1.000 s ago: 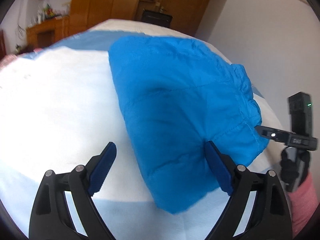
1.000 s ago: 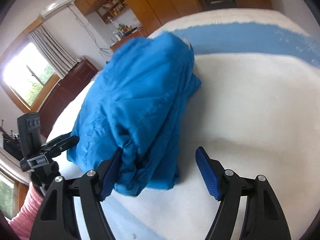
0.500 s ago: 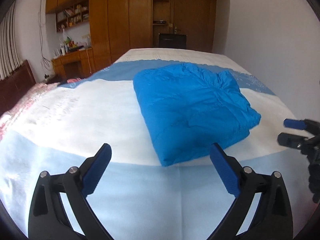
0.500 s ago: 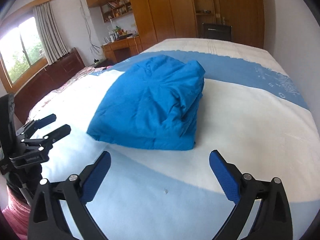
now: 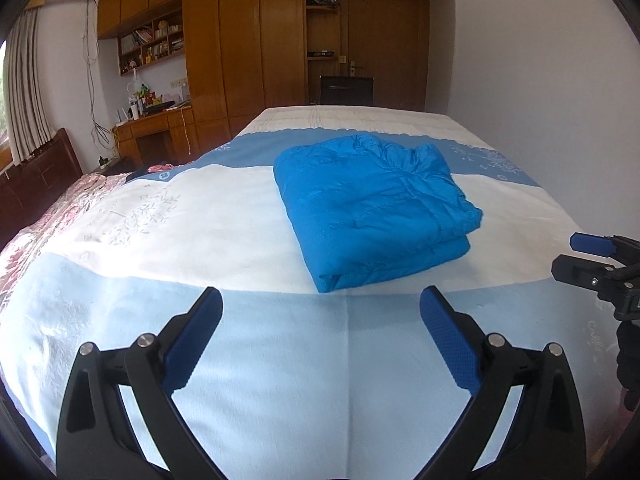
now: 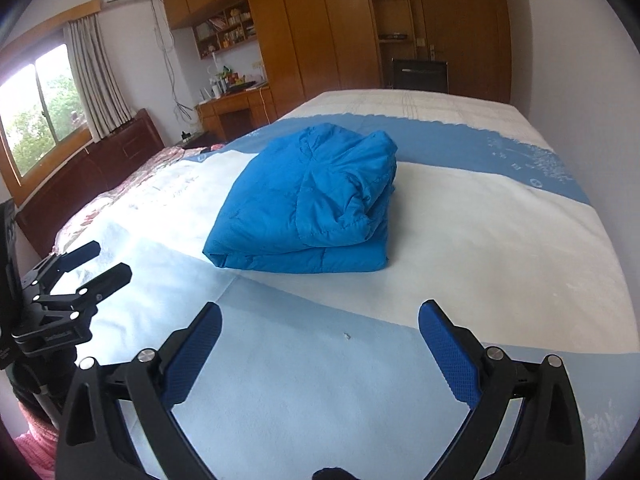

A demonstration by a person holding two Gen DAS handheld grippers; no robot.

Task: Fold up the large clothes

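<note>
The bed (image 5: 248, 360) fills most of what you see, its cover banded in white and pale blue, with the wooden wardrobe wall (image 5: 244, 40) beyond its far end. On the white band sits the blue padded garment (image 5: 372, 204), folded into a thick rectangular bundle, its near edge close to where the white meets the pale blue. From the right wrist view the same garment (image 6: 312, 204) shows a puffed, rounded far corner and a stacked fold edge facing you.

Your left gripper (image 5: 320, 320) hangs over the pale blue band, well apart from the bundle, jaws spread wide with nothing between them. Your right gripper (image 6: 320, 332) is the same: jaws released, empty, only bedcover showing between the pads. Both have just been opening, and no cloth sits in either.

The fold looks finished, or very nearly, so the risk now is undoing it. The filling is springy; the top layer may lift or creep open by itself, most likely at that puffed corner. If you go back in to tidy, a jaw tip catching the loose fold edge could drag the top layer off the stack. The fabric looks slick, so a sideways nudge may slide the whole bundle across the cover.
</note>
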